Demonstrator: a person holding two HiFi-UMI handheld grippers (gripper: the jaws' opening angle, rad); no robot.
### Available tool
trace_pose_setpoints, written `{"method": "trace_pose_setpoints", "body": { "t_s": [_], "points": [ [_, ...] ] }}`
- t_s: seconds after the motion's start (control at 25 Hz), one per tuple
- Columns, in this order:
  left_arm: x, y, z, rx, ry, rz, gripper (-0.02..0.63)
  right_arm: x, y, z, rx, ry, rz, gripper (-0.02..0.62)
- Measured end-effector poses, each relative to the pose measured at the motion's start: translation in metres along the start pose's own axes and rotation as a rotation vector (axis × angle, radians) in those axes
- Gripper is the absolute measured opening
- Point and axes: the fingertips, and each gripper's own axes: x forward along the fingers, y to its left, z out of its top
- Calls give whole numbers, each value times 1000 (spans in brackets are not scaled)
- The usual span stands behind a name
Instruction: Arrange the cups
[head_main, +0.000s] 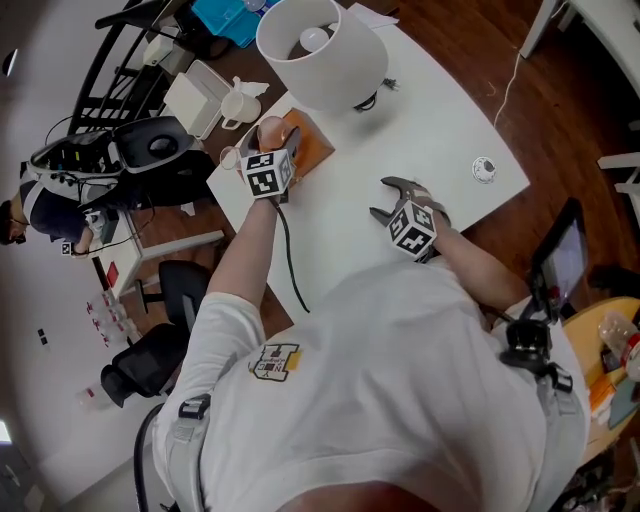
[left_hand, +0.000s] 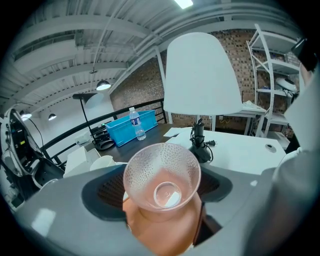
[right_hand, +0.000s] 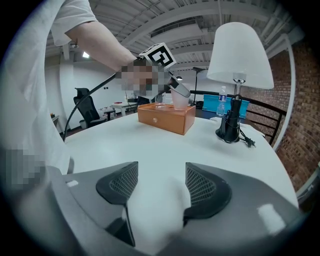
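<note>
A clear dimpled plastic cup (left_hand: 161, 175) sits upright between the dark pads (left_hand: 107, 192) of my left gripper (left_hand: 162, 197), which is shut on it. The cup hangs just over the orange box (head_main: 308, 148) at the table's left edge. From the head view the left gripper (head_main: 272, 142) and its cup (head_main: 270, 127) are beside the lamp. The right gripper view shows the same cup (right_hand: 179, 101) above the box (right_hand: 166, 118). My right gripper (right_hand: 160, 190) stands open over bare white table (right_hand: 165, 150) with nothing between its fingers; in the head view this gripper (head_main: 385, 198) is right of the box.
A lamp with a white shade (head_main: 320, 50) stands at the table's far end, its cable trailing. A white mug (head_main: 240, 105) and a white box (head_main: 195, 95) sit on the darker desk beyond. A small round object (head_main: 484, 170) lies near the right edge. A blue bin (left_hand: 127, 127) holds a bottle.
</note>
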Motion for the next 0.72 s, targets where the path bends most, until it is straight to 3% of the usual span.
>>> {"method": "trace_pose_setpoints", "body": {
  "t_s": [0.52,0.72],
  "points": [
    [-14,3,17,40,-53,-8,430,13,-22,31,-39,-41,-6,294],
    [-30,7,24,31,-103,9,428,27,-34,68,-86,-114,-27,287]
  ]
}}
